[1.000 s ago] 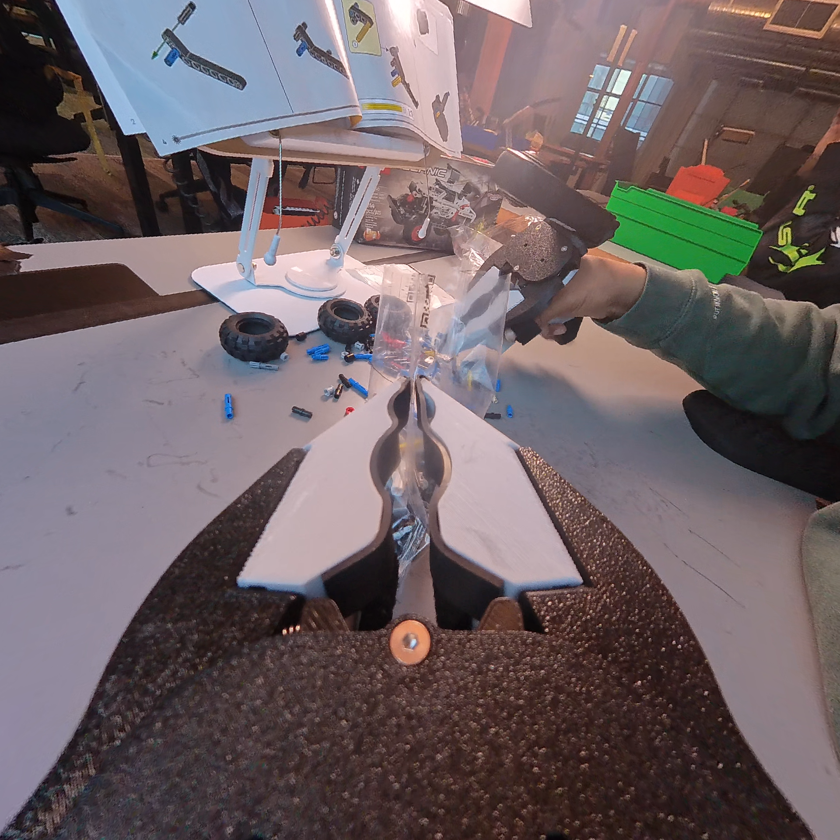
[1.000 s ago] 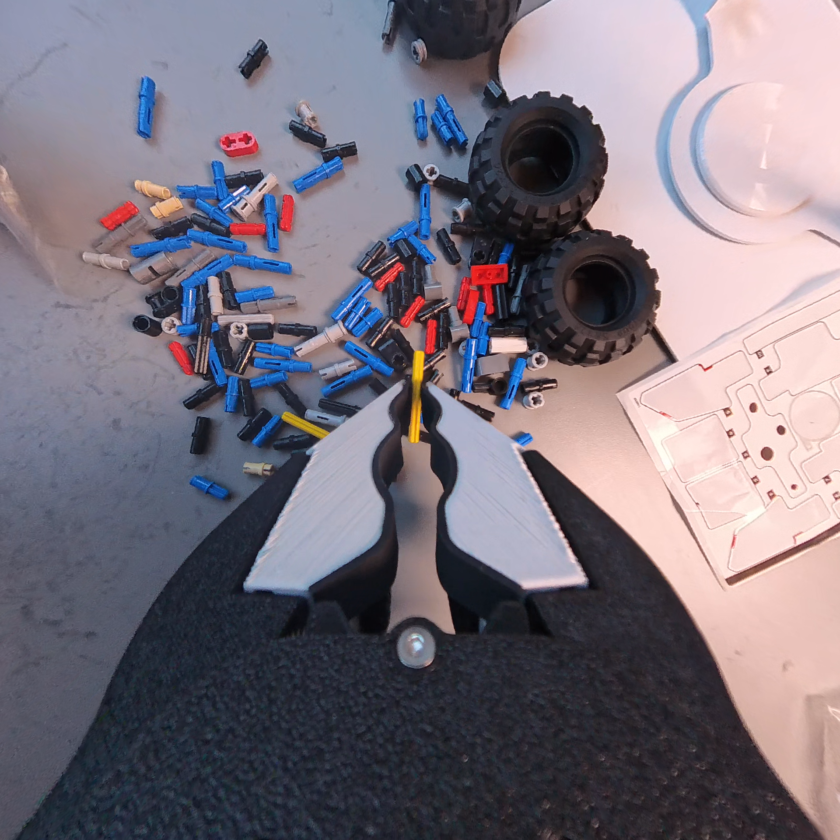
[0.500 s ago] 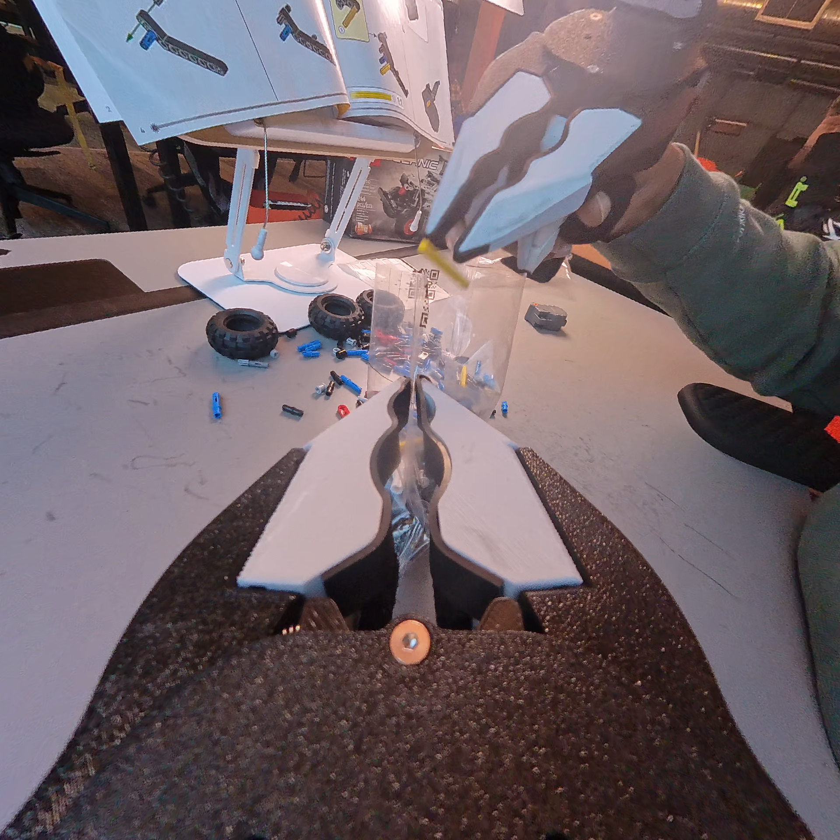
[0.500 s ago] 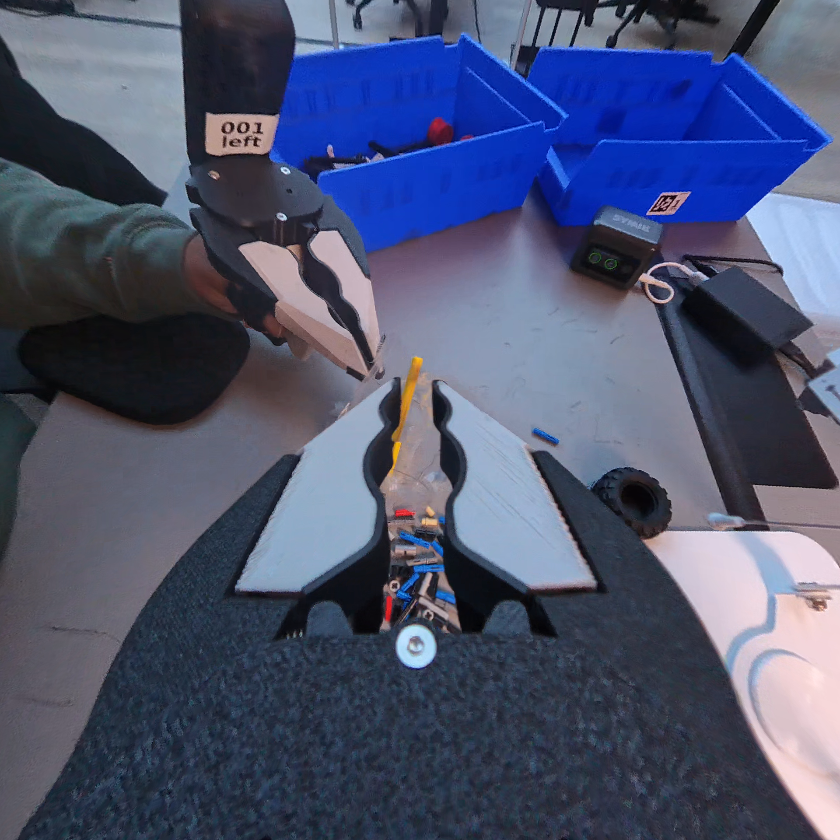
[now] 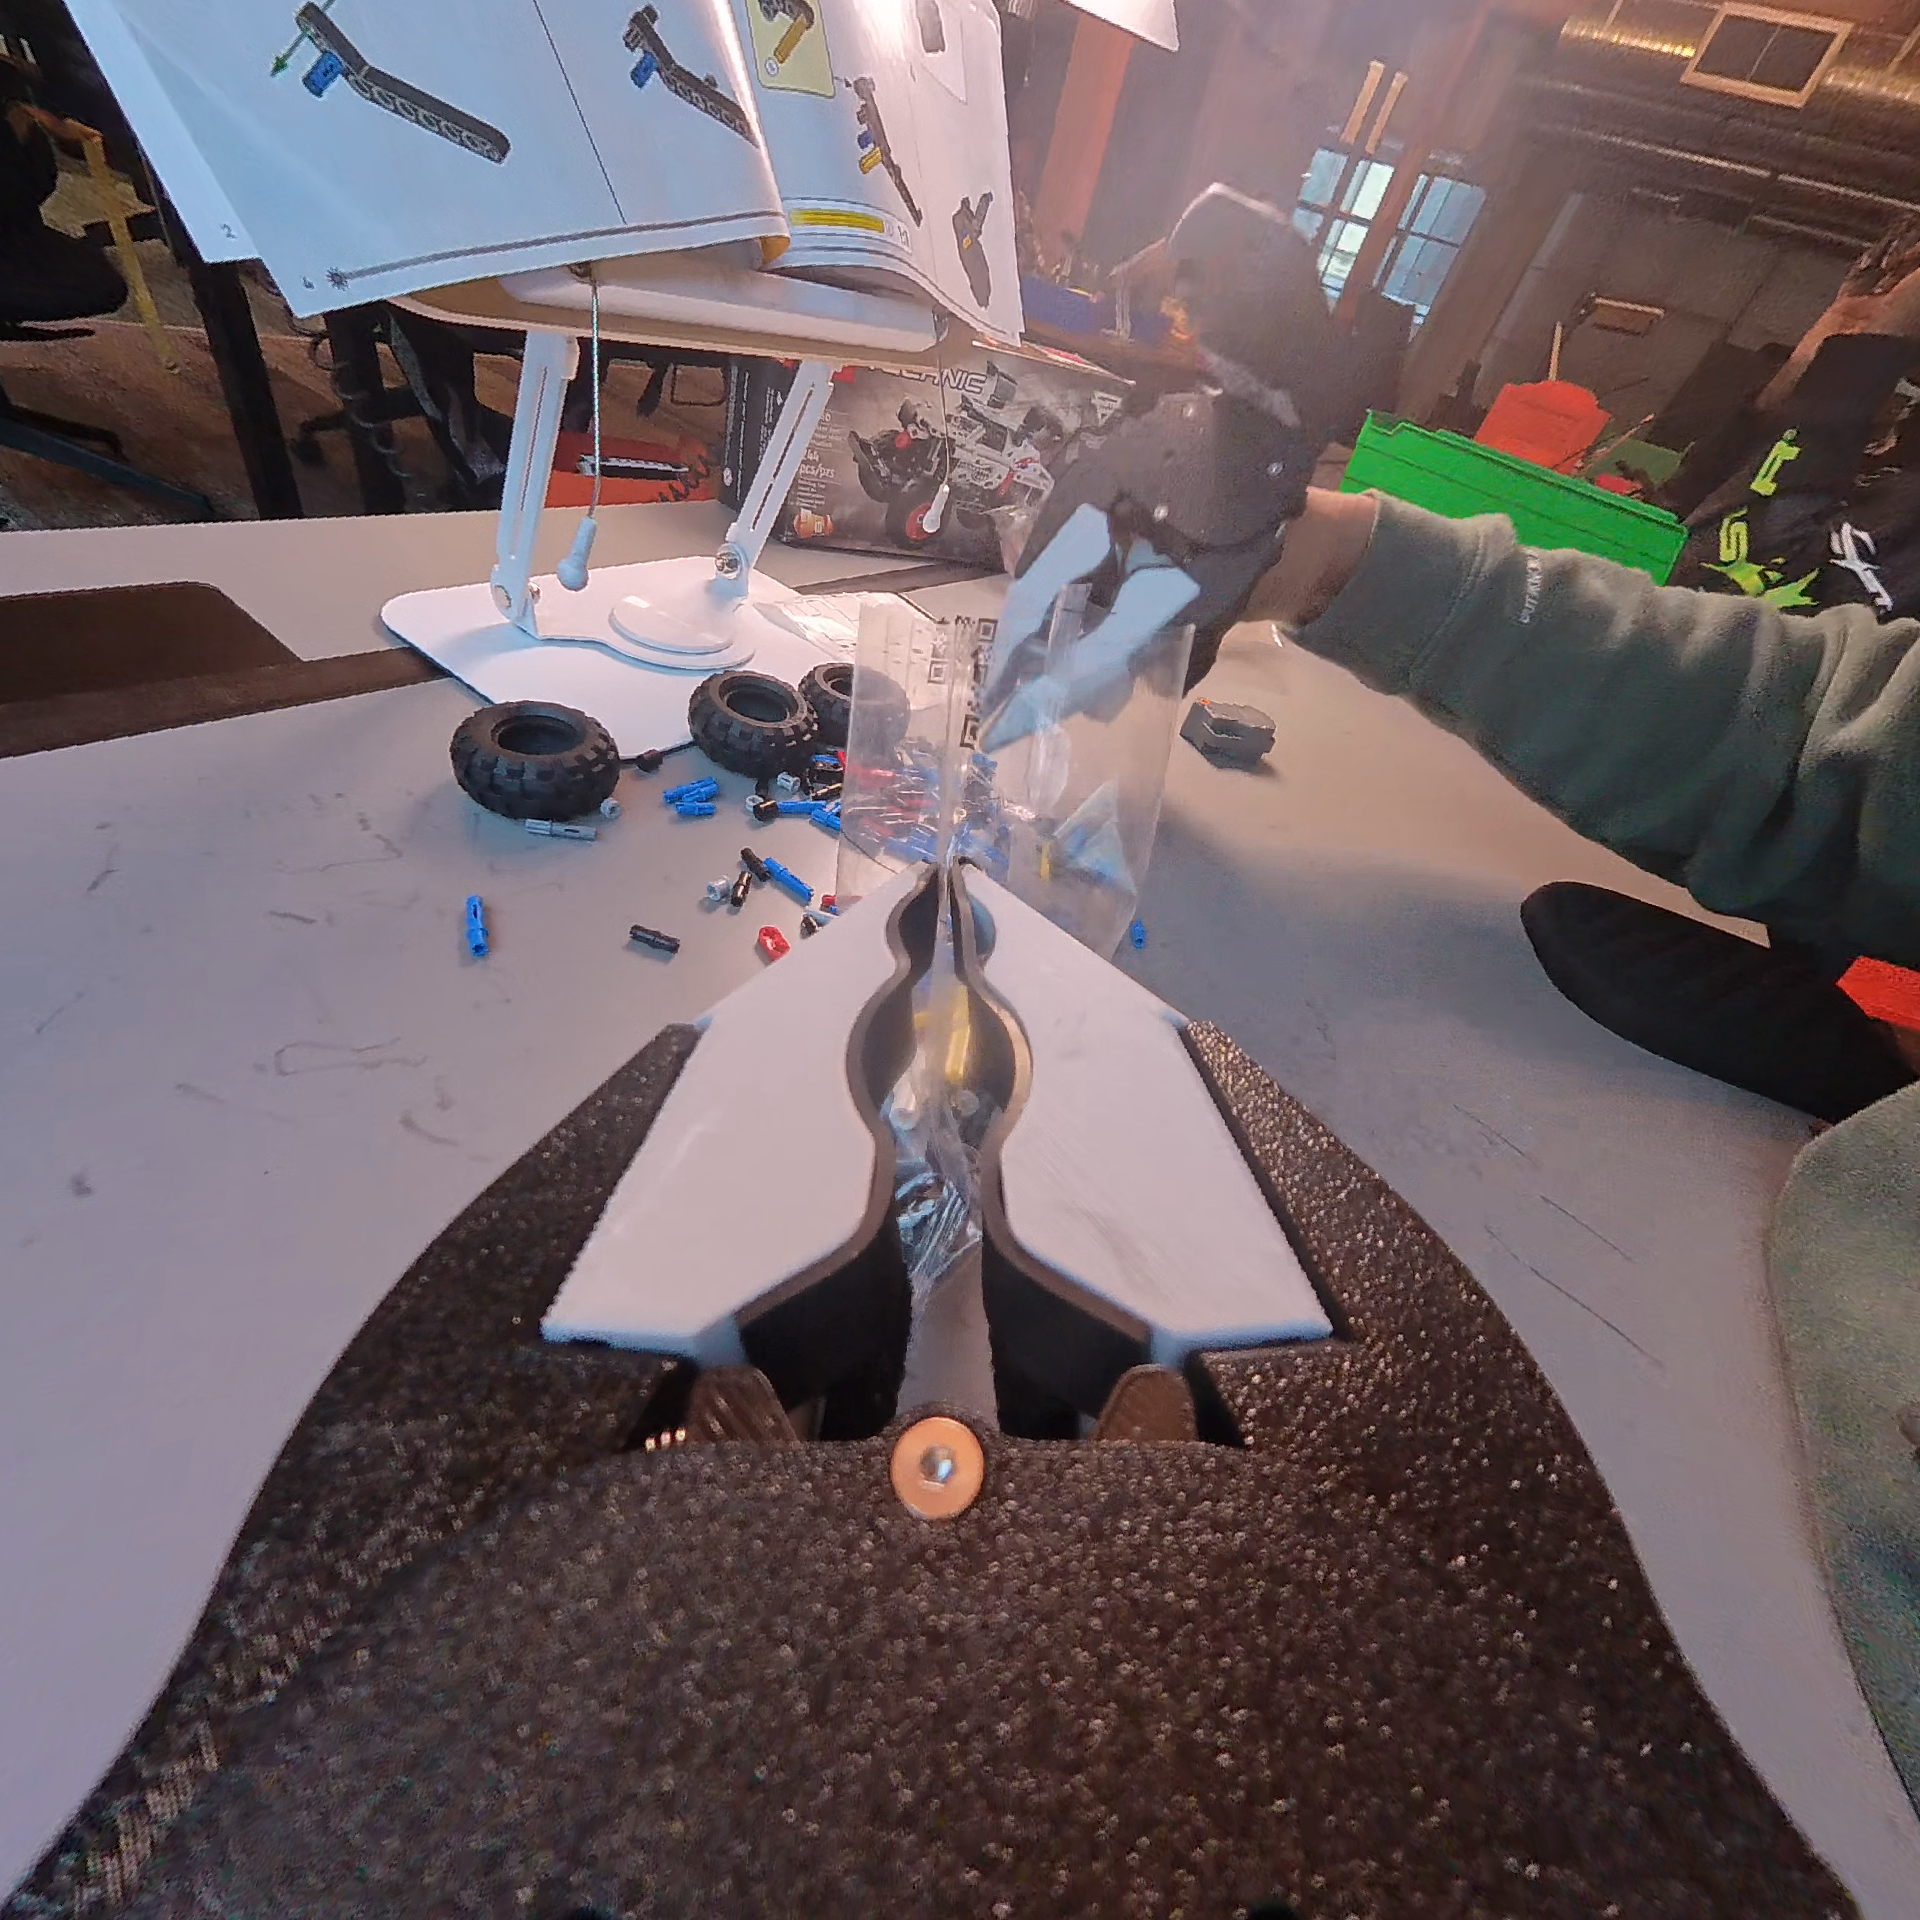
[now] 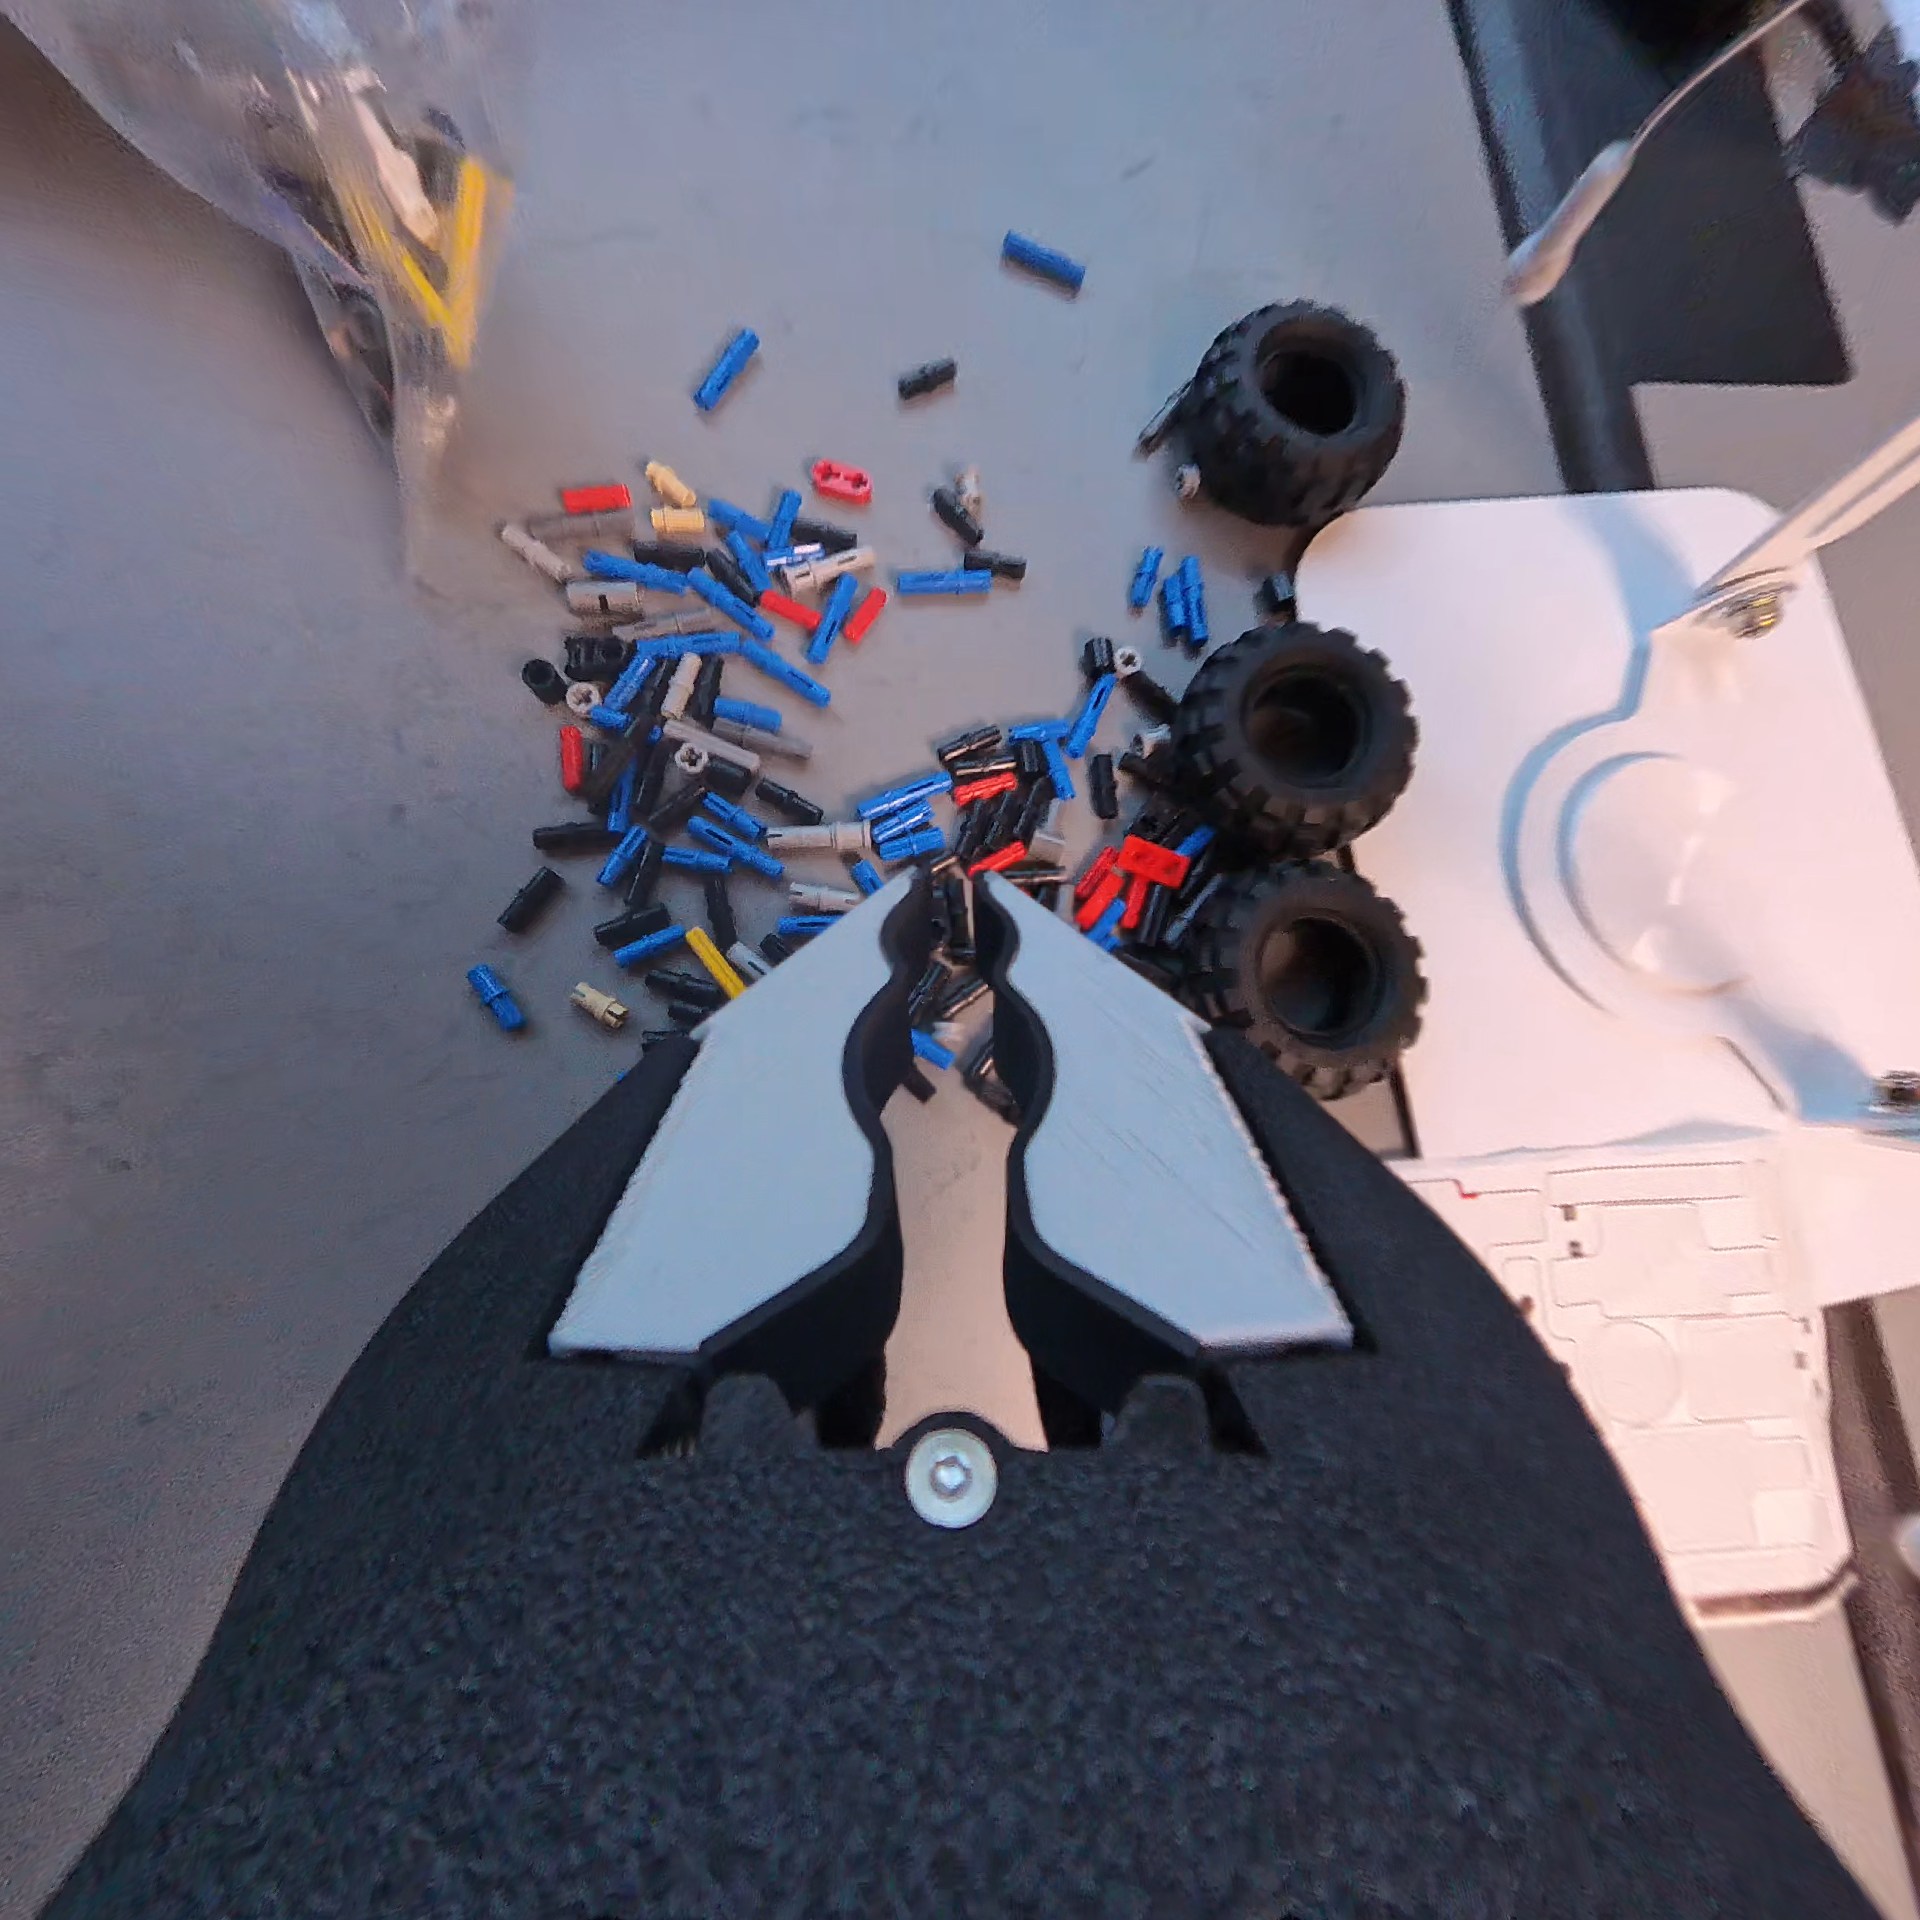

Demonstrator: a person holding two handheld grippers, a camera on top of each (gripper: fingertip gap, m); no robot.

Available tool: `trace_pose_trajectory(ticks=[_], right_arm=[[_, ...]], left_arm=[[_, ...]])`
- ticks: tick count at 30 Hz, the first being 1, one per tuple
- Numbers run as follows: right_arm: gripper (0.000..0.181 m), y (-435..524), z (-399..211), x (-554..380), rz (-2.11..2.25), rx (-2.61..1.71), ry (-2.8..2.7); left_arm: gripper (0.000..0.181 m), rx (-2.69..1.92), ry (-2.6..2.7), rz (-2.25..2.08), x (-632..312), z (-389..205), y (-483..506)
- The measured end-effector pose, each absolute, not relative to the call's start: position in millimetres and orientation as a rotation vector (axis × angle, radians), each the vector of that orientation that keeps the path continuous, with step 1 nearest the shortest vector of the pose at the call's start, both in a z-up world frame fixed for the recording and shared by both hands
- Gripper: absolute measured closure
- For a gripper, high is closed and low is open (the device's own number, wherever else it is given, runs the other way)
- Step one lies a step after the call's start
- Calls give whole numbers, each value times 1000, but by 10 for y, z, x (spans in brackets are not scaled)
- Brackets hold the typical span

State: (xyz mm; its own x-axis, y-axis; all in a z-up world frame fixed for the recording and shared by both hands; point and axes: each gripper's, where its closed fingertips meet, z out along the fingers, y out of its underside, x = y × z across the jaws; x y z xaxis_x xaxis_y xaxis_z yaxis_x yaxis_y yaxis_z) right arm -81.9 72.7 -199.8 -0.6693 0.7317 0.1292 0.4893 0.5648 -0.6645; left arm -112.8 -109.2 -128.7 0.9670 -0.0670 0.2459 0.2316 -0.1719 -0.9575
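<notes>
The left tool (image 5: 948,883) is closed on a clear bag (image 5: 1013,748), its tips pinching the plastic so the bag stands up above the worktop (image 5: 260,1039). Small parts sit in the bag between the fingers, a yellow pin (image 5: 951,1023) among them. Beyond the bag lie loose pins (image 5: 727,831) and three black tyres (image 5: 535,756) by the white base of a stand (image 5: 582,623) that carries open instruction pages (image 5: 468,125). A toy box (image 5: 935,457) stands behind.

The right tool (image 6: 948,883) is slightly open and holds nothing, pointing down over a scatter of blue, black, red and grey pins (image 6: 727,727) on the worktop (image 6: 208,935). Whether its tips touch the pins I cannot tell. Three tyres (image 6: 1299,738) lie just right of the pile, against the stand base (image 6: 1610,831). A sticker sheet (image 6: 1662,1351) lies nearer. The bag (image 6: 343,187) hangs at upper left, apart from the pile. In the left wrist view the right tool (image 5: 1049,665) shows at the bag's open top, held by a hand (image 5: 1288,551) in a green sleeve (image 5: 1610,665).
</notes>
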Motion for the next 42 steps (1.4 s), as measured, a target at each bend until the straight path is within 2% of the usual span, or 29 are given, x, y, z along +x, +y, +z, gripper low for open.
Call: trace_pose_trajectory(ticks=[6,16,18,24,28,30,34,36,39,42], right_arm=[[170,708,-2338,-871,803,-964,-2497],[175,718,-2372,-786,769,-982,-2555],[175,620,-2136,-824,899,-972,-2480],[174,-271,-850,-910,1466,-755,-2257],[173,-697,-902,-1044,1399,-688,-2338],[158,-751,-998,-1054,1387,-685,-2373],[159,-357,-773,-984,1522,-805,-2201],[163,127,-968,-951,1336,-898,-2180],[164,851,-1597,-795,981,-1046,-2262],[163,1175,-2042,-653,895,-1162,-2302]], left_arm=[[180,-1726,-134,-247,-1150,-1284,-1111],[180,-1720,-133,-253,-1156,-1269,-1120],[180,-1719,-129,-253,-1147,-1262,-1120],[180,-1725,-127,-264,-1127,-1284,-1096],[180,-1727,-119,-262,-1105,-1283,-1087],[180,-1728,-116,-260,-1101,-1283,-1087],[180,-1721,-118,-264,-1110,-1269,-1096],[180,-1722,-120,-271,-1115,-1276,-1089],[180,-1724,-118,-275,-1108,-1283,-1082],[180,-1729,-116,-271,-1099,-1289,-1079]])
